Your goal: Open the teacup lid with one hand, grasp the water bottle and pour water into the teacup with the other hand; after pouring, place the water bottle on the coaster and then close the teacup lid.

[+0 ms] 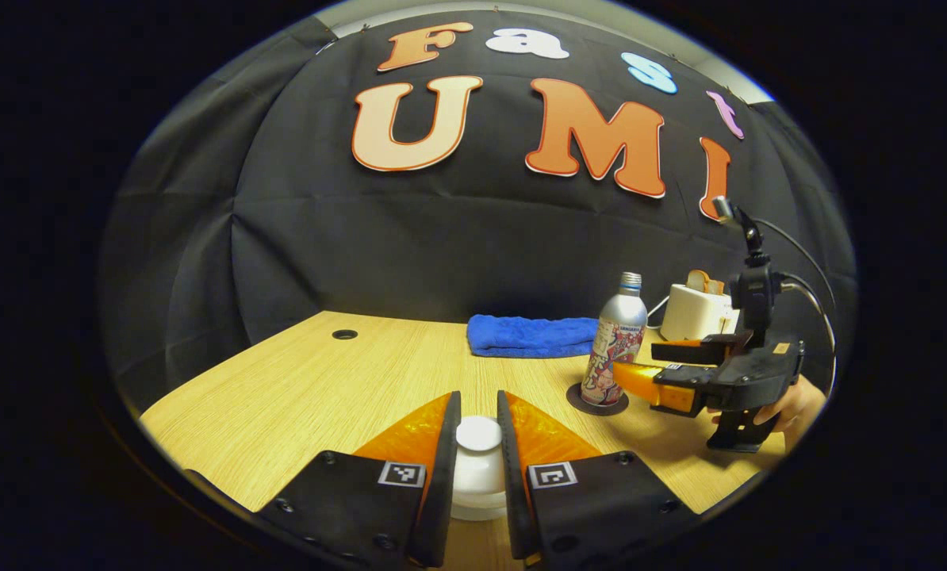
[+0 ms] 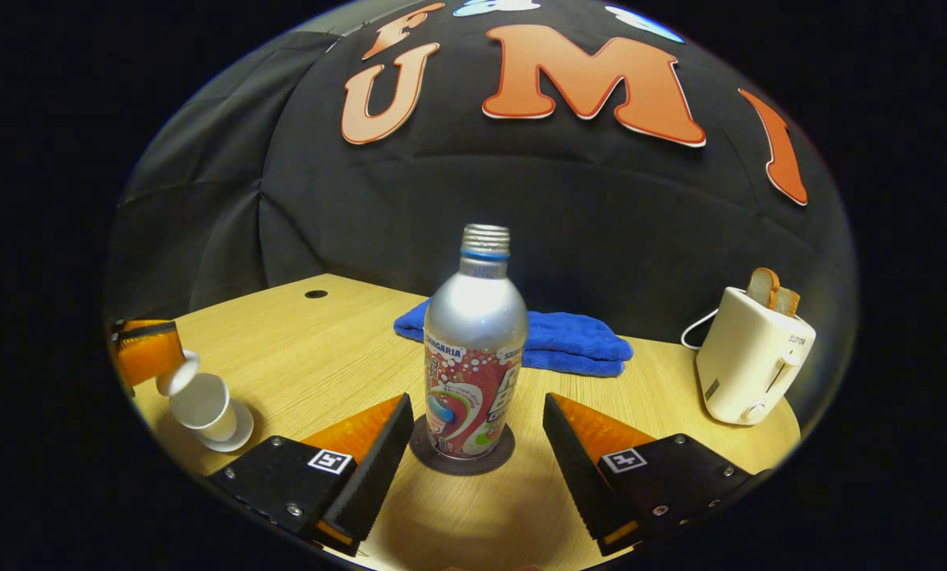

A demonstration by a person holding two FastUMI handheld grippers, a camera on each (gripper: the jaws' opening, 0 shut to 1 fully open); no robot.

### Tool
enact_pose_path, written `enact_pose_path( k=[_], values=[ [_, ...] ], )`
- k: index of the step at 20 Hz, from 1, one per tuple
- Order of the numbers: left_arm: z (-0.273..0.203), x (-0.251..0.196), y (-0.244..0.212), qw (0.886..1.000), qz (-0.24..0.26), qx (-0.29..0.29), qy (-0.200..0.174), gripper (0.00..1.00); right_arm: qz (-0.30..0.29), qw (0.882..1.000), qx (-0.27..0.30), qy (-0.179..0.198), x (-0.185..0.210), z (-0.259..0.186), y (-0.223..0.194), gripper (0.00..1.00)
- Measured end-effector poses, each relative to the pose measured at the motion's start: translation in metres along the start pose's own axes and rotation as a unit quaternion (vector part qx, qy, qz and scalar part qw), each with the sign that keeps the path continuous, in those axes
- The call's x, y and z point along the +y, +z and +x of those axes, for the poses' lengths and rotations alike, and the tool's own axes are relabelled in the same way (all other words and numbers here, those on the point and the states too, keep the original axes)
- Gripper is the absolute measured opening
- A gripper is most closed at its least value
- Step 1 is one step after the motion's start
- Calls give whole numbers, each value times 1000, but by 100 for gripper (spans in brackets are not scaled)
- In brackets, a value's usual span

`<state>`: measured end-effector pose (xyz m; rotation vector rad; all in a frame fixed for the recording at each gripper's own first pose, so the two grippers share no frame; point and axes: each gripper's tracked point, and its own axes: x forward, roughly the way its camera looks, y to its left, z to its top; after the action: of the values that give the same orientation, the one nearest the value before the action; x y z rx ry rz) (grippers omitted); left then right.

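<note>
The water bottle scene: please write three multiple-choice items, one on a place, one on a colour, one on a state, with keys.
1. Where does the water bottle stand?
A. on the coaster
B. on the towel
C. in the toaster

2. What colour is the folded towel?
A. red
B. blue
C. white

3. How are the right tongs?
A. shut on the bottle
B. open, one finger each side of the bottle
C. holding the lid

Key: 1 A, the dark disc lies under its base; 2 B, plainly blue; 3 B, gaps show on both sides.
</note>
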<state>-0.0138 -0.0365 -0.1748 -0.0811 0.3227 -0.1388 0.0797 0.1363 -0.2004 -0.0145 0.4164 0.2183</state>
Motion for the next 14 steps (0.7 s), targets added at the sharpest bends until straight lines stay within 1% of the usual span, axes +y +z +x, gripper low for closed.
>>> enact_pose_path(
  k=[4, 5, 6, 7, 11, 12, 13, 14],
  values=[
    [5, -3, -13, 1000, 9, 16, 0, 33, -6, 1000, -29, -10, -8, -27, 11, 99],
    [7, -2, -15, 1000, 10, 19, 2, 30, -4, 999, -35, -11, -8, -33, 14, 99],
    [9, -2, -20, 1000, 9, 24, 2, 30, -4, 999, -42, -11, -9, -40, 16, 99],
    [10, -3, -22, 1000, 7, 27, 2, 34, -4, 999, -48, -13, -11, -45, 19, 98],
    [12, -2, -31, 999, 9, 39, 6, 33, 6, 998, -64, -22, -18, -59, 26, 99],
    [14, -3, -29, 999, 8, 33, 6, 34, 10, 997, -66, -24, -19, -62, 26, 99],
    [13, -3, -31, 999, 11, 38, 7, 33, 12, 997, -66, -25, -21, -64, 26, 98],
    [11, -2, -32, 999, 14, 40, 8, 30, 15, 997, -65, -27, -23, -65, 25, 99]
  ],
)
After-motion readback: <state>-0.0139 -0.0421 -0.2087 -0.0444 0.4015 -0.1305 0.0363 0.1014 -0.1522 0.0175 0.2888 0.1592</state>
